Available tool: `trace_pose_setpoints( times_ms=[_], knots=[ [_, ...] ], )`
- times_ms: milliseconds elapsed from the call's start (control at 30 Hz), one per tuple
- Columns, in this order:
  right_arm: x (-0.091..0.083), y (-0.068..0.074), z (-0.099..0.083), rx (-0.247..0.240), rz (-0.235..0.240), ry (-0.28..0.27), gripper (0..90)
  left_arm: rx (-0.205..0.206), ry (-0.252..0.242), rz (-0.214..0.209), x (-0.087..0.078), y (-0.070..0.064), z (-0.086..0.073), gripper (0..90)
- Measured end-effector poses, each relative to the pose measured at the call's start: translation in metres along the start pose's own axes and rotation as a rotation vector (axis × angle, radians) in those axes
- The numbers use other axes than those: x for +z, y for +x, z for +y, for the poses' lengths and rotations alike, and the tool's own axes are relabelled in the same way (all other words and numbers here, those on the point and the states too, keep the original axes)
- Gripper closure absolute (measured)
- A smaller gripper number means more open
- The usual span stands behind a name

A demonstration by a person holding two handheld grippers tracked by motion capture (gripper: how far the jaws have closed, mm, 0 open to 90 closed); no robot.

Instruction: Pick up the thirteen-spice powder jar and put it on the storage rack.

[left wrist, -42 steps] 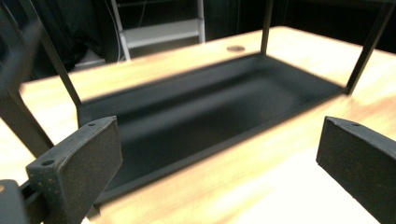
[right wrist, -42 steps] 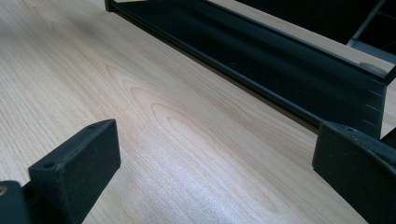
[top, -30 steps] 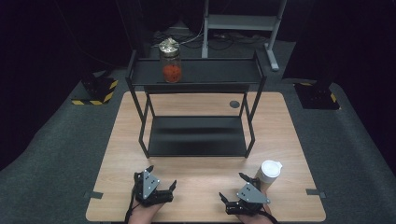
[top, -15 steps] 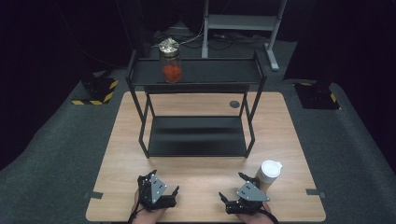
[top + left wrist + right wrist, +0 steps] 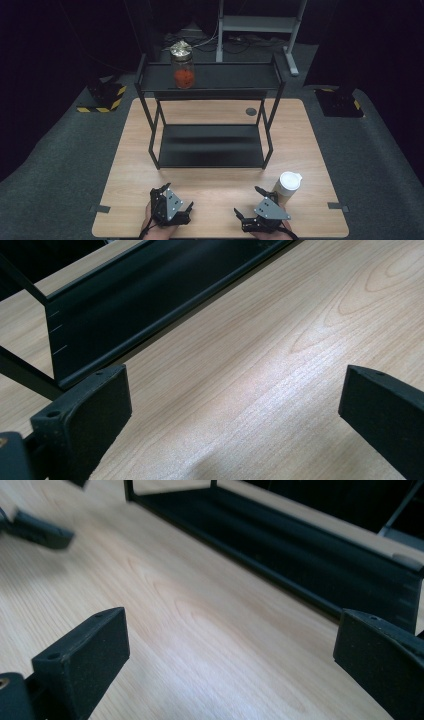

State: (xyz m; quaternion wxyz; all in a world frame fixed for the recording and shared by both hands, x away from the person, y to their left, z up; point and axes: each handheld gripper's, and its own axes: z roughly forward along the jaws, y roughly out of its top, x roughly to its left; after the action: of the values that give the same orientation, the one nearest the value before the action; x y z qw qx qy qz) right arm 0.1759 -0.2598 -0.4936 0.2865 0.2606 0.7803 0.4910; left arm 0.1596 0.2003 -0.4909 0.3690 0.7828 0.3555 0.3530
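My left tongs [image 5: 172, 197] sit at the near edge of the desk [image 5: 130, 150], jaws spread wide with nothing between them; the left gripper view shows bare wood grain in the gap. My right tongs [image 5: 250, 202] are level with them and well apart to the right, jaws equally wide and holding nothing.

Just beside the right tongs, close to their far jaw, stands a cup [image 5: 288, 186] on the desk near its right edge. It is upright, pale and off-white, with a white lid that has a small raised tab at one side. I can read no brand, label or writing on it; it is too small to tell.

Beyond both tongs, in the middle of the desk, stands a black metal rack [image 5: 210, 150] with a low shelf and a top shelf. In the left gripper view I see three short pale tick marks on the lip of the low shelf [image 5: 150, 300], no letters. In the right gripper view the same lip [image 5: 300, 555] runs across behind the jaws.

Farthest off, a glass jar [image 5: 183, 67] stands upright on the top shelf, left of its centre, with a metal lid and something red-orange inside. I can read no label on it.
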Motion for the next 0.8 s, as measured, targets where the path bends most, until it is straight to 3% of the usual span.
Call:
trace_pose_setpoints(
  times_ms=[300,567,800],
  knots=[
    [-0.023,0.001,0.014,0.001,-0.009,-0.068,0.1,-0.010,0.004,-0.012,0.001,0.003,0.001,0.7],
    [-0.040,-0.004,0.020,0.005,-0.015,-0.123,0.0,0.016,0.006,-0.017,0.001,0.002,0.001,0.8],
    [-0.051,-0.008,0.023,0.009,-0.058,-0.149,0.0,0.005,0.000,-0.024,0.000,0.004,0.000,0.7]
  ],
)
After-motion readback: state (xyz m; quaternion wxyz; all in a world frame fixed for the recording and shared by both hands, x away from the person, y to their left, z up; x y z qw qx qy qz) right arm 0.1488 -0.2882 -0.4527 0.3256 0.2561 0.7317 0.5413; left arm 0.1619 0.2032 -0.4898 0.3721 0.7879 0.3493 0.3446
